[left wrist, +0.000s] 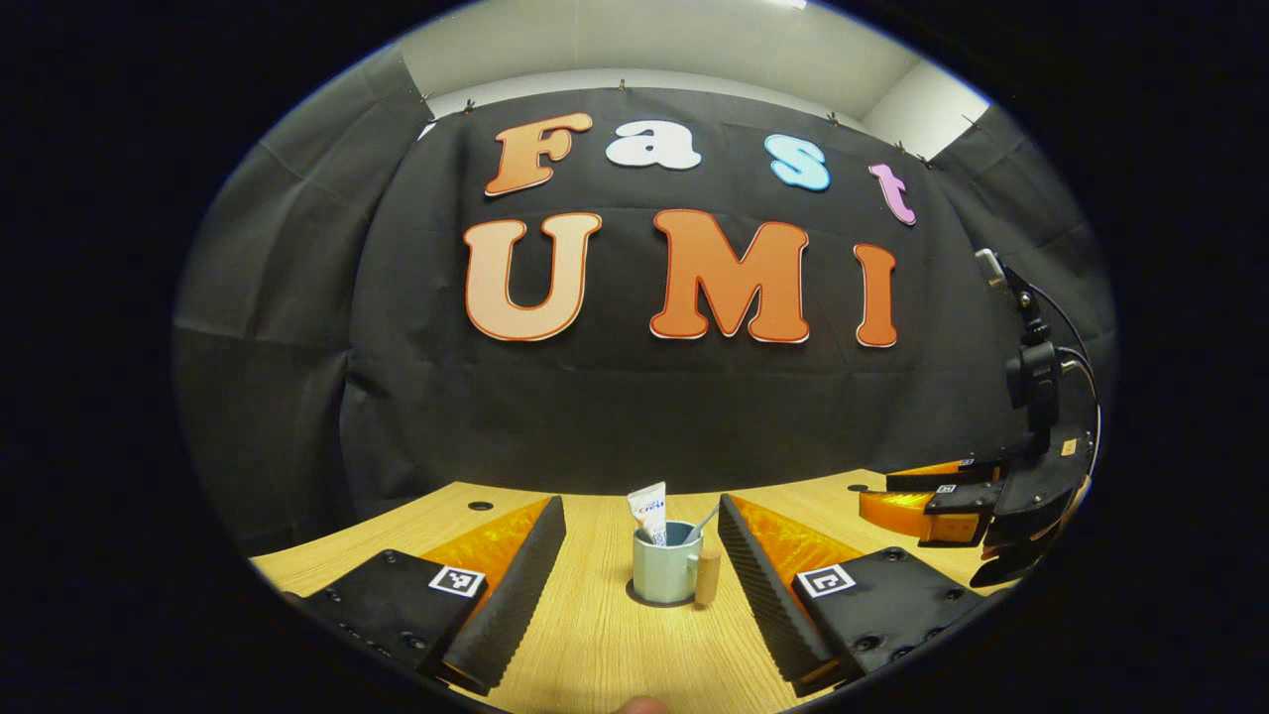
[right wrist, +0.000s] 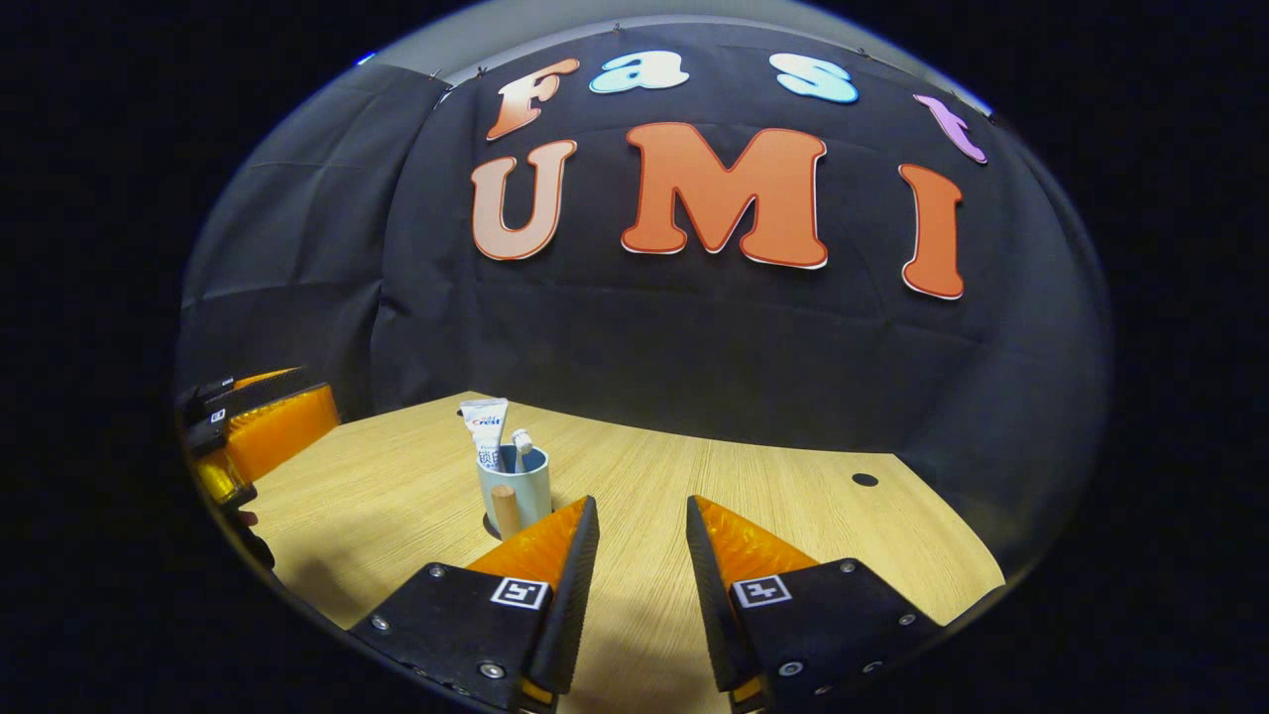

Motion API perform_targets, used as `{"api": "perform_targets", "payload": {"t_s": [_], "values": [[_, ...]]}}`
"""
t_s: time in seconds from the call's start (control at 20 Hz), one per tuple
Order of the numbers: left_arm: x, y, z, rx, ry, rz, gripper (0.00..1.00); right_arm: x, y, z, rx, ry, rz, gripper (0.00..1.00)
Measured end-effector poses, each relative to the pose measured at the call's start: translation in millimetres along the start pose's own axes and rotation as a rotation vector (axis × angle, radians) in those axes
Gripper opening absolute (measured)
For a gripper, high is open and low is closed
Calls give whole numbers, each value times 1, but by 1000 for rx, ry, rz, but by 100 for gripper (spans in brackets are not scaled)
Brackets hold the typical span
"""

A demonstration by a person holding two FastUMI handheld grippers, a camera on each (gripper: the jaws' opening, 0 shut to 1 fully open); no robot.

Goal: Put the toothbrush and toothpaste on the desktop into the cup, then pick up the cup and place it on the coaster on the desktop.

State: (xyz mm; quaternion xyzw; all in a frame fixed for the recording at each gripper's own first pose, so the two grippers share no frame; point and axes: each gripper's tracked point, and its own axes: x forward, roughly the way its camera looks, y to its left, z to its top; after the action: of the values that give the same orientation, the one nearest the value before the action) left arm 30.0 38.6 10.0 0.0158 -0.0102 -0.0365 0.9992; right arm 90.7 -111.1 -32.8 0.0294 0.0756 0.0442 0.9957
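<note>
Both grippers hold nothing. Left gripper (left wrist: 642,535) is wide open, cup (left wrist: 665,570) dead ahead between its fingers, on coaster (left wrist: 634,596), toothpaste (left wrist: 648,511) and toothbrush (left wrist: 702,521) upright inside. Right gripper (right wrist: 642,531) is part-open, cup off its left.

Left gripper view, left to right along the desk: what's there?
Left claw's own left finger → toothpaste → toothbrush → wooden cup handle → left claw's own right finger → right claw, farther off at the right edge. The cup sits under the paste and brush.
</note>
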Motion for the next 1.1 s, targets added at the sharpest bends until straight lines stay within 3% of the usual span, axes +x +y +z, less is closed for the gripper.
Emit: {"api": "perform_targets", "payload": {"t_s": [0.1,0.2,0.3,0.65,1.1], "values": [[3,-3,1,10,-8,2,100,-4,-2,4,-22,-29,-10,55],[4,-6,3,18,-14,3,94,-5,-6,8,-36,-60,-20,58],[7,-8,3,19,-16,1,100,-8,-6,10,-40,-74,-21,63],[10,-17,5,25,-27,-11,100,-13,-11,-1,-43,-68,-18,74],[14,-22,-7,48,-10,-9,98,-12,-23,-10,-25,-60,-33,74]]}}
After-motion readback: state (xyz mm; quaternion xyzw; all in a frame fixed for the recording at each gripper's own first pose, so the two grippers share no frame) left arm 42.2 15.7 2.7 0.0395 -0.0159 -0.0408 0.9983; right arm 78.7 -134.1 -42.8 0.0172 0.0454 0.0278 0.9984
